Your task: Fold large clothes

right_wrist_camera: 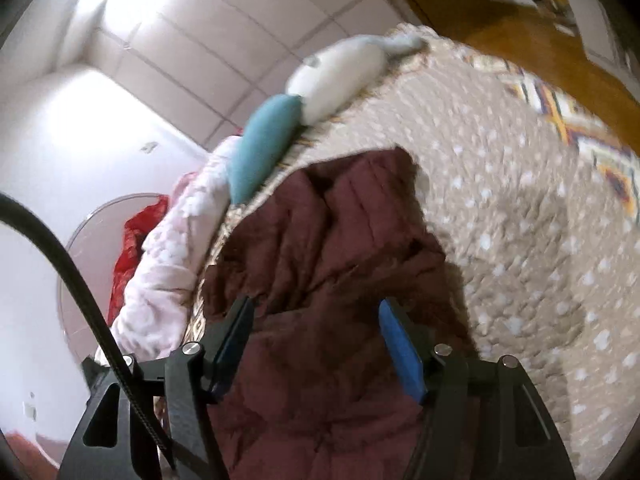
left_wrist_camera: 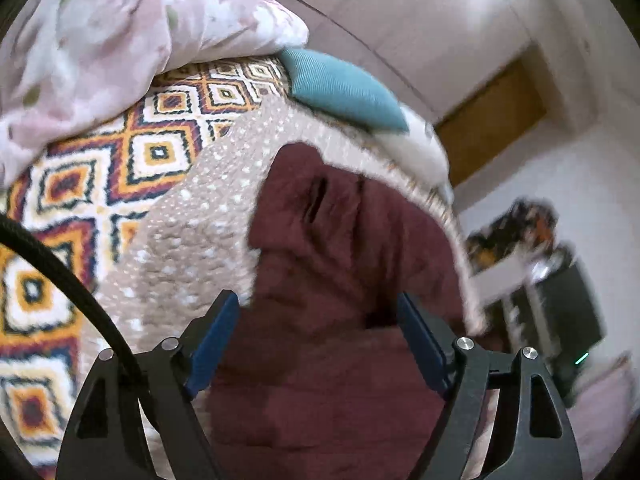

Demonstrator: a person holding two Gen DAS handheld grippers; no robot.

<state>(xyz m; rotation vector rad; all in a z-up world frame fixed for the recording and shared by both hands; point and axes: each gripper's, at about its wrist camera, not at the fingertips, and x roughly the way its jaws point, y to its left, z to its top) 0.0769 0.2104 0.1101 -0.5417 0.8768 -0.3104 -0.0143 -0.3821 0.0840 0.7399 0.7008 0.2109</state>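
Note:
A maroon quilted jacket [left_wrist_camera: 340, 248] lies crumpled on a beige blanket with white dots [left_wrist_camera: 192, 232] on the bed. It also shows in the right wrist view [right_wrist_camera: 332, 240]. My left gripper [left_wrist_camera: 318, 312] is open, its blue-padded jaws spread wide over the jacket's near part. My right gripper [right_wrist_camera: 316, 316] is open too, jaws spread over the jacket's near part. Whether either gripper touches the fabric I cannot tell.
A teal pillow [left_wrist_camera: 344, 88] and a white pillow [right_wrist_camera: 340, 76] lie at the bed's far end. A pink floral duvet [left_wrist_camera: 120, 40] is heaped beside a diamond-patterned cover [left_wrist_camera: 80, 184]. A red cloth [right_wrist_camera: 136, 240] lies off the bed. A dark box [left_wrist_camera: 568, 312] stands beyond the bed.

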